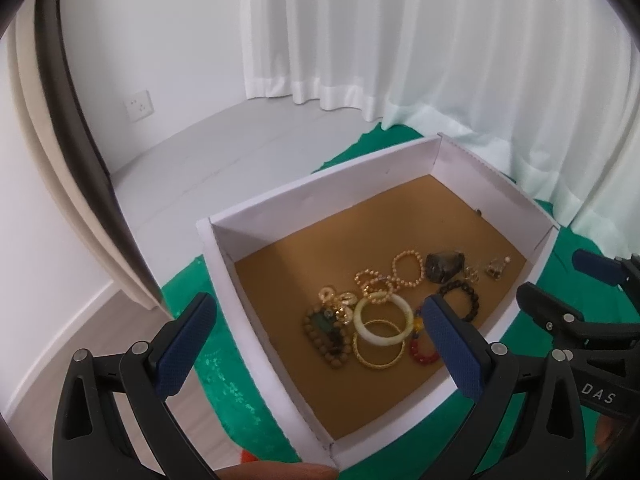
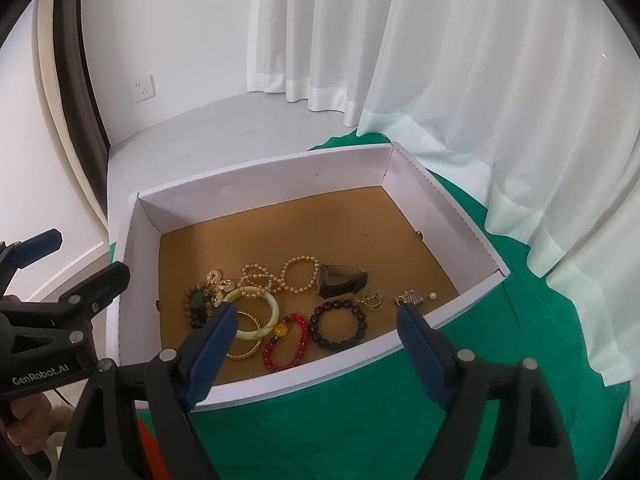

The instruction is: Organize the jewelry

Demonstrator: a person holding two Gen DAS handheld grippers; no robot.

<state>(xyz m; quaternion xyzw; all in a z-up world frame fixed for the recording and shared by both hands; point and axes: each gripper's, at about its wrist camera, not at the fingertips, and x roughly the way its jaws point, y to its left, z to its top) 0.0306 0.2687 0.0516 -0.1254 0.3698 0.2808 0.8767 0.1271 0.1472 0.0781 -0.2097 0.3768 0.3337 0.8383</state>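
Right-wrist view, looking down into the shallow white cardboard box with a brown floor [image 2: 256, 184]: the jewelry lies loose in the half of the box nearest me. A pale jade-coloured bangle [image 2: 256, 312] overlaps a thin gold bangle [image 2: 246, 350]; just to its right sit a red bead bracelet with a yellow bead [image 2: 286, 342] and a dark brown bead bracelet [image 2: 341, 326]. Behind them I see a doubled strand of gold-coloured beads [image 2: 280, 276], a dark folded piece that I cannot identify [image 2: 340, 280], a few thin gold rings [image 2: 372, 299] and a small gold charm with a pearl [image 2: 412, 298] near the right wall. At the left end a dark beaded piece with a green stone [image 2: 196, 304] lies tangled with gold coin-shaped pendants [image 2: 218, 280]. My right gripper [image 2: 316, 354] hangs over the near wall with its blue-padded fingers spread wide and nothing between them; the left finger's tip covers part of the jade bangle in this view. From the left wrist, my left gripper [image 1: 320, 344] likewise stands wide apart and grips nothing, one finger outside the box's left wall, the other above the floor beside the red beads. The box rests on a green cloth [image 2: 480, 360]. White curtains [image 2: 460, 60] hang behind, and a wall socket [image 2: 143, 88] shows on the white wall.
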